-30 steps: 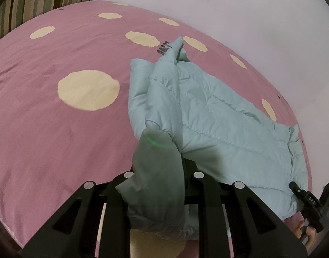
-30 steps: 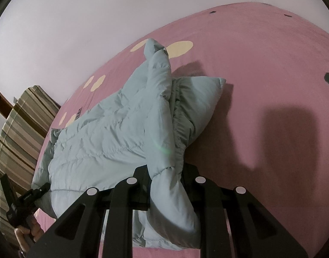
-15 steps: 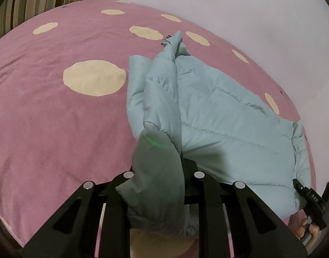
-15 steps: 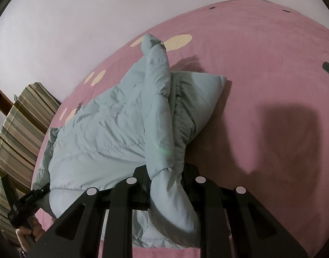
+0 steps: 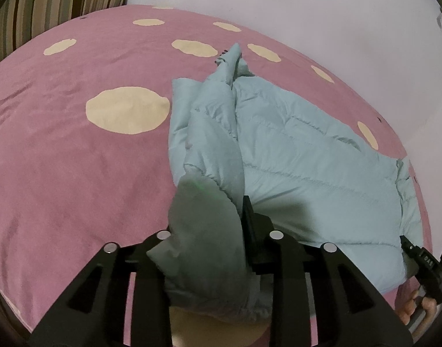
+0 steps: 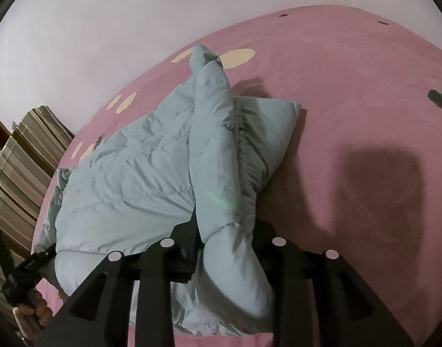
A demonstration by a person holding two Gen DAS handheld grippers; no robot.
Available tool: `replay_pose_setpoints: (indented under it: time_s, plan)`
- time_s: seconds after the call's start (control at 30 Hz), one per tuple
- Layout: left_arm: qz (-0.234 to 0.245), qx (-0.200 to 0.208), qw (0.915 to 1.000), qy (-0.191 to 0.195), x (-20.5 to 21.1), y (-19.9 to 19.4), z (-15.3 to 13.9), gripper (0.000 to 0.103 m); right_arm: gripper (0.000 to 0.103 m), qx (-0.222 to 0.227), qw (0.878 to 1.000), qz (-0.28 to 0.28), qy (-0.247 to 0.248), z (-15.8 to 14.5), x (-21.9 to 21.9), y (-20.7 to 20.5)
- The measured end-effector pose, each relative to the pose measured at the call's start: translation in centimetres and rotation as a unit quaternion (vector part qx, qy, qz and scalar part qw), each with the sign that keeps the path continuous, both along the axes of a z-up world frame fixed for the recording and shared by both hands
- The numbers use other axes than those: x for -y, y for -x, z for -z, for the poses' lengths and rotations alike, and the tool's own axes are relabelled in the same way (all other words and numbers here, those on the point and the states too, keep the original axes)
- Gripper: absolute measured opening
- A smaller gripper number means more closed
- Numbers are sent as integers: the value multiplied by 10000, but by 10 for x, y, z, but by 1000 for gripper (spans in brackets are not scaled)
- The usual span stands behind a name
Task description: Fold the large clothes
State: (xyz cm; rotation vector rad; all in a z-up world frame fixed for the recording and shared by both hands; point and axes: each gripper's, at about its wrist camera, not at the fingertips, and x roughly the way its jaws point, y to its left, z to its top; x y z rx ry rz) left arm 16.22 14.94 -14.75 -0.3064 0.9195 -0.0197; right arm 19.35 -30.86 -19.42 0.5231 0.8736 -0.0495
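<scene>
A pale blue padded jacket (image 5: 302,156) lies on the bed (image 5: 76,173), spread over its pink spotted cover, with its long axis running from one tool to the other, so each hand sits at one end of the garment and neither is nearer than the other. The left tool (image 5: 218,231) has one sleeve (image 5: 209,150) between its fingers, and that sleeve trails away up the jacket's side toward the far edge of the bed; the right tool (image 6: 224,240) has the other sleeve (image 6: 215,144) the same way. Both tools' jaws have just been opening, with cloth between them; the fabric bunches there, and I judge both grips loosened rather than clamped, though the cuffs hide the pads. Each view shows the other tool at the jacket's far end, near the bed's near edge, with fingers (image 5: 417,309) of the person's hand wrapped round its handle. The coming move likely turns on laying each sleeve inward across the body, along that long axis. The cover is soft and may ruck under a drag. A pale wall (image 5: 307,14) stands behind the bed and striped fabric (image 6: 21,167) lies at one end.
</scene>
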Motion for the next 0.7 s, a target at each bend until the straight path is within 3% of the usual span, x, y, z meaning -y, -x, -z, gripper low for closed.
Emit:
replay_pose_setpoints:
  time_s: [0.1, 0.17, 0.23, 0.37, 0.7]
  plan:
    - [13, 3, 10000, -58, -2, 1, -1, 37, 39, -25, 10000, 41, 30, -1, 2, 1]
    - [20, -20, 10000, -64, -3, 2, -2, 50, 45, -42, 9999, 54, 74, -5, 3, 9]
    - [28, -29, 10000, -15, -5, 4, -2, 57, 55, -76, 9998, 117, 121, -8, 5, 14]
    - [74, -64, 9999, -50, -11, 10, -4, 68, 58, -120, 9996, 201, 129, -15, 12, 20]
    - [31, -185, 9998, -56, -39, 28, -11, 73, 58, -53, 9943, 488, 951, -63, 13, 33]
